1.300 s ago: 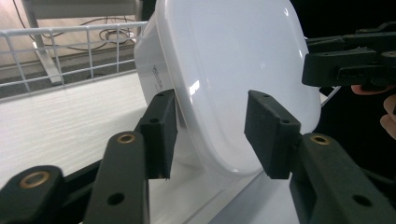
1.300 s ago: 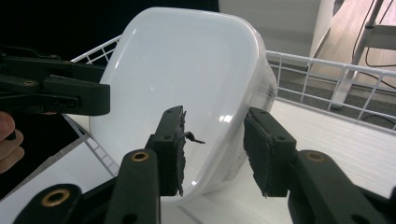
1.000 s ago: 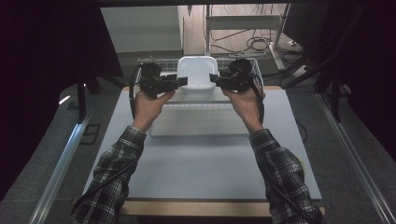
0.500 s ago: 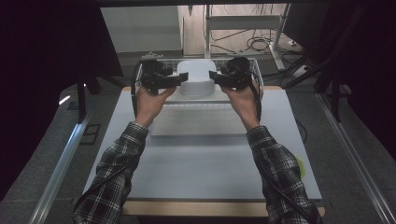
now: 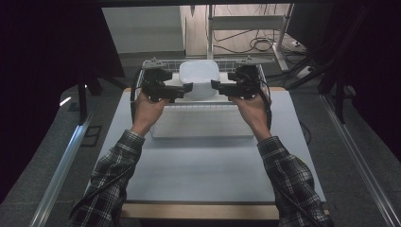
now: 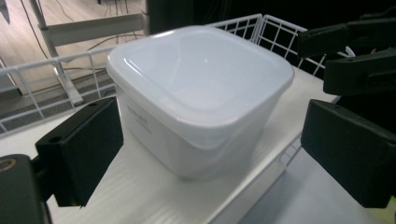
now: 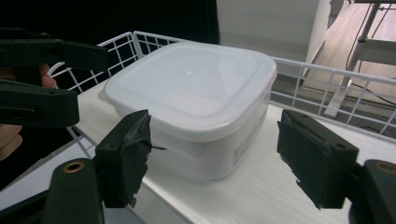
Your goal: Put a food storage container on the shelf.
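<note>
Since earlier frames: both sets of jaws just been opening, pads now off the white lidded container (image 5: 199, 78), which sat pinched between them before; container itself not shifted much, now resting on white shelf board (image 5: 203, 116) at far edge of tabletop (image 5: 203, 161), inside wire basket (image 5: 156, 63). Left to right: left gripper (image 5: 187, 87) at container's left side, held level, pointing inward; jaws spread wide, nothing pinched, in left gripper view fingers (image 6: 84, 149) standing apart either side of container (image 6: 196, 98) w/ clear gaps. Container centred on far edge, upright, lid on, closed; wire basket rails behind & beside it (image 6: 261, 23). Right gripper (image 5: 216, 86) at container's right side, mirror pose, tips near container wall; jaws also parted, in right gripper view fingers (image 7: 126, 154) clear of container (image 7: 196, 98), no contact visible. Left gripper seen opposite in right gripper view (image 7: 46, 88). Forearms in plaid sleeves (image 5: 113, 175) coming from near edge of tabletop, hands wrapped round gripper bodies.
</note>
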{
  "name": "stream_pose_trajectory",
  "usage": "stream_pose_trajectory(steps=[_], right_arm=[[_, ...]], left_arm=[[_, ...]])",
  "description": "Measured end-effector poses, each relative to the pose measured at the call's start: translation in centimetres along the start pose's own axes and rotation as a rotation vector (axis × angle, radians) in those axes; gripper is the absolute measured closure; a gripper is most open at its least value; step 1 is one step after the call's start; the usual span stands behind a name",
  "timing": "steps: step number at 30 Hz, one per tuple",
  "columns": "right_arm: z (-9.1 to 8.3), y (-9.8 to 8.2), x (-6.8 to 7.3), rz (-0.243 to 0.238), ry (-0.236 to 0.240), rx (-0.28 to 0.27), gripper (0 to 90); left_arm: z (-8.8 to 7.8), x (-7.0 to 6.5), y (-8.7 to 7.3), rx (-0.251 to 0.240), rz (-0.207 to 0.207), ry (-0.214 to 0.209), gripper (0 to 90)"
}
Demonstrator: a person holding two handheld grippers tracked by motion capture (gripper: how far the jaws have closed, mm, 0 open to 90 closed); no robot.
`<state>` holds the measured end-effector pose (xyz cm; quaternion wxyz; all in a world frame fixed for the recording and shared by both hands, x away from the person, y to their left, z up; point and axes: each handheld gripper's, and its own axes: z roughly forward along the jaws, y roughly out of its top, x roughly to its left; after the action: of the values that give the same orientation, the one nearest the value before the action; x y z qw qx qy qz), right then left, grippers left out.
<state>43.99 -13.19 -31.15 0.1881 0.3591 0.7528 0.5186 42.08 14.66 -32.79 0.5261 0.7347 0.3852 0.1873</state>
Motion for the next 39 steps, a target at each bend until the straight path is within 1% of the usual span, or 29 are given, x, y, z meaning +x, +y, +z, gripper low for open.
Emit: stream_pose_trajectory(steps=[2,3,4,5,8,10,14,17,20,22,23,24,26,30,31,33,35,37,39], right_arm=[[-0.2,-0.3,0.1,-0.003,0.007,0.002,22.9],[-0.2,-0.4,0.1,-0.004,0.012,0.001,22.2],[-0.2,-0.4,0.1,-0.004,0.012,0.001,22.2],[-0.4,-0.6,0.1,-0.005,0.020,0.000,20.5],[-0.5,-0.8,0.3,-0.003,0.029,0.003,19.3],[-0.7,-1.1,0.4,-0.011,0.037,0.006,18.1],[-1.1,-1.4,0.8,-0.030,0.050,0.006,16.5],[-1.5,-1.8,1.4,-0.040,0.070,0.011,15.0],[-1.7,-2.0,1.7,-0.050,0.077,0.017,14.1],[-2.0,-2.5,2.0,-0.070,0.083,0.023,12.8],[-2.0,-2.6,2.2,-0.075,0.086,0.025,12.5],[-2.1,-2.8,2.3,-0.078,0.087,0.031,12.0],[-2.2,-3.1,2.4,-0.090,0.091,0.036,10.5],[-2.5,-3.7,2.6,-0.104,0.094,0.043,9.8],[-2.8,-4.1,2.7,-0.115,0.094,0.044,8.4],[-3.0,-4.3,2.8,-0.116,0.095,0.045,8.2],[-3.3,-4.8,2.8,-0.117,0.100,0.044,5.9],[-3.7,-5.7,2.7,-0.121,0.103,0.054,5.7],[-3.8,-6.0,2.6,-0.124,0.100,0.056,5.4]], left_arm=[[-0.1,-0.1,-0.2,-0.004,-0.002,-0.005,4.7],[-0.3,-0.1,-0.4,-0.010,-0.005,-0.018,4.4],[-0.3,-0.1,-0.4,-0.010,-0.005,-0.018,4.4],[-0.5,-0.1,-0.7,-0.017,0.000,-0.024,4.4],[-0.8,-0.3,-1.0,-0.030,0.016,-0.018,4.6],[-1.0,-0.4,-1.2,-0.037,0.031,-0.018,4.8],[-1.6,-1.0,-1.7,-0.058,0.053,-0.031,5.2],[-2.1,-1.5,-2.0,-0.057,0.056,-0.052,6.2],[-2.4,-2.0,-2.4,-0.042,0.074,-0.062,6.7],[-2.6,-2.3,-2.7,-0.038,0.089,-0.071,7.1],[-2.7,-2.7,-3.0,-0.040,0.095,-0.086,7.2],[-2.7,-2.7,-3.0,-0.040,0.095,-0.086,7.3],[-2.9,-3.0,-3.6,-0.040,0.109,-0.104,7.4],[-3.1,-3.4,-4.1,-0.031,0.120,-0.106,7.3],[-3.2,-3.5,-4.3,-0.028,0.122,-0.108,7.2],[-3.3,-3.7,-4.6,-0.021,0.126,-0.111,7.1],[-3.4,-3.9,-5.0,-0.016,0.124,-0.114,7.0],[-3.7,-4.2,-5.7,-0.010,0.121,-0.116,7.1],[-3.7,-4.2,-5.9,-0.008,0.119,-0.120,7.0]])
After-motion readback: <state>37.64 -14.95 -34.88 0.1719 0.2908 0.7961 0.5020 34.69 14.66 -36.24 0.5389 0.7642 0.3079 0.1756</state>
